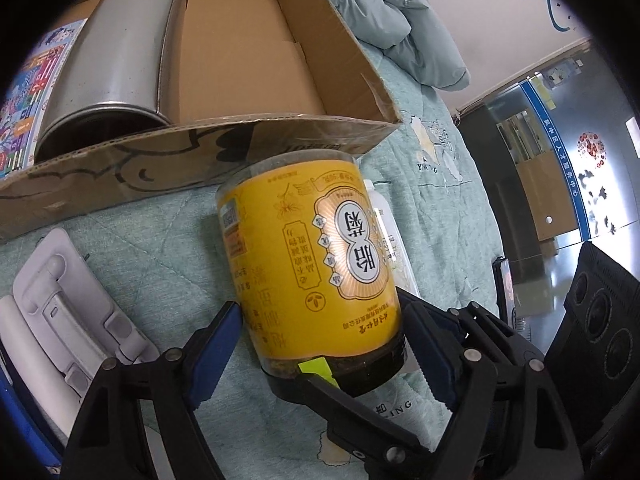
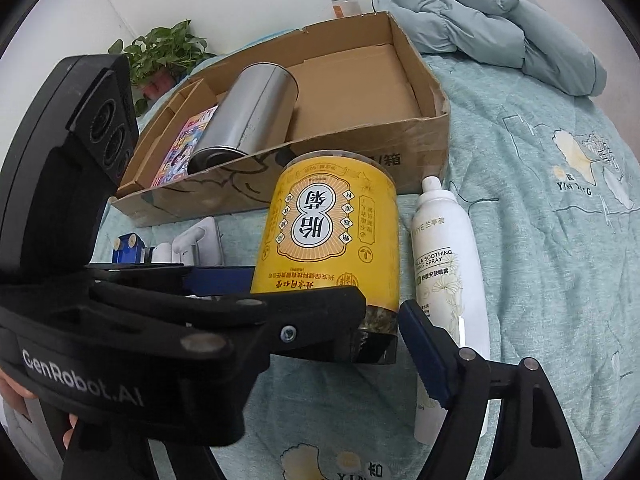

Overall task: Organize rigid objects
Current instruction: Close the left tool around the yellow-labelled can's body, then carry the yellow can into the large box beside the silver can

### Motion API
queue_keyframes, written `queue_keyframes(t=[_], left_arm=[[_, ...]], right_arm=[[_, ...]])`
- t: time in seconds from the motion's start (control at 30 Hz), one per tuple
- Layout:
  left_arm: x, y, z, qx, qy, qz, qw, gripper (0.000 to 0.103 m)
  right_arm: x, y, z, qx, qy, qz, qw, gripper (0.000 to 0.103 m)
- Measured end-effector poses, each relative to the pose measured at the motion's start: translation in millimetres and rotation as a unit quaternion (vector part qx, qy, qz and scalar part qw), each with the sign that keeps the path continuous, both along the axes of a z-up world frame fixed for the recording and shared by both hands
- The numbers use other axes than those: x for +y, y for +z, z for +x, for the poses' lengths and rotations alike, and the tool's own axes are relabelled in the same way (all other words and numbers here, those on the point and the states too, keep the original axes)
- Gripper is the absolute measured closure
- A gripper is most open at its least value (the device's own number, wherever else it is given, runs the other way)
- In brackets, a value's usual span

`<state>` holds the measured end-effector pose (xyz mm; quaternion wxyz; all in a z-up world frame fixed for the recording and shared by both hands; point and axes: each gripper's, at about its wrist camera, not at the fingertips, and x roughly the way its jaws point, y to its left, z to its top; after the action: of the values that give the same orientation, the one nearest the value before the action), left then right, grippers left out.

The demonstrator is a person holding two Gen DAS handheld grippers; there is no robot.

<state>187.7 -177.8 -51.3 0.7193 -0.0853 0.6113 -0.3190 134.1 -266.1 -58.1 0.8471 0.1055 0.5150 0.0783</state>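
Observation:
A yellow-labelled jar [image 1: 312,256] with a dark lid lies low on the quilt in front of the cardboard box [image 1: 240,52], lid end toward both cameras. My left gripper [image 1: 320,304] is shut on it, a blue pad against each side just above the lid. My right gripper [image 2: 320,312] comes in from the right at the lid end. Its right pad [image 2: 424,352] stands between the jar [image 2: 332,232] and a white spray bottle [image 2: 444,264], with a thin gap to the jar. Its left finger is hidden in its own view behind the left gripper.
A metal can [image 2: 248,116] and a colourful booklet [image 2: 188,144] lie in the box [image 2: 424,136]; the box's right half is bare cardboard. A white plastic device [image 1: 64,300] lies left of the jar. A padded jacket [image 2: 488,20] sits behind the box, a plant [image 2: 164,52] at back left.

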Motion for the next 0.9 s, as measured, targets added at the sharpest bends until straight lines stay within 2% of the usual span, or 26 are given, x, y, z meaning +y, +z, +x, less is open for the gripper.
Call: queue_keyframes(t=[0.13,0.23,0.53,0.73,0.9], left_arm=[[-3.0,7.0,-7.3,-0.022,-0.009,0.012,0.9997,0.023],[-4.0,21.1,-15.8,-0.055,-0.011,0.021,0.9982,0.023],[3.8,80.8,-27.9,-0.153,0.005,0.011,0.9882,0.023],[8.6,97.2,-10.2,-0.172,0.016,0.004,0.9849,0.023],[11.7,111.3,10.1,-0.182,0.026,-0.005,0.9829,0.023]], right_arm=[[3.4,1.6,-4.6,-0.005,-0.001,-0.010,1.000,0.026],[5.4,6.9,-11.9,-0.018,-0.004,-0.009,1.000,0.027],[13.8,65.7,-26.0,-0.096,0.000,-0.016,0.995,0.029],[19.7,91.8,-13.4,-0.124,0.011,-0.029,0.992,0.029],[24.3,109.9,12.7,-0.135,0.020,-0.036,0.990,0.029]])
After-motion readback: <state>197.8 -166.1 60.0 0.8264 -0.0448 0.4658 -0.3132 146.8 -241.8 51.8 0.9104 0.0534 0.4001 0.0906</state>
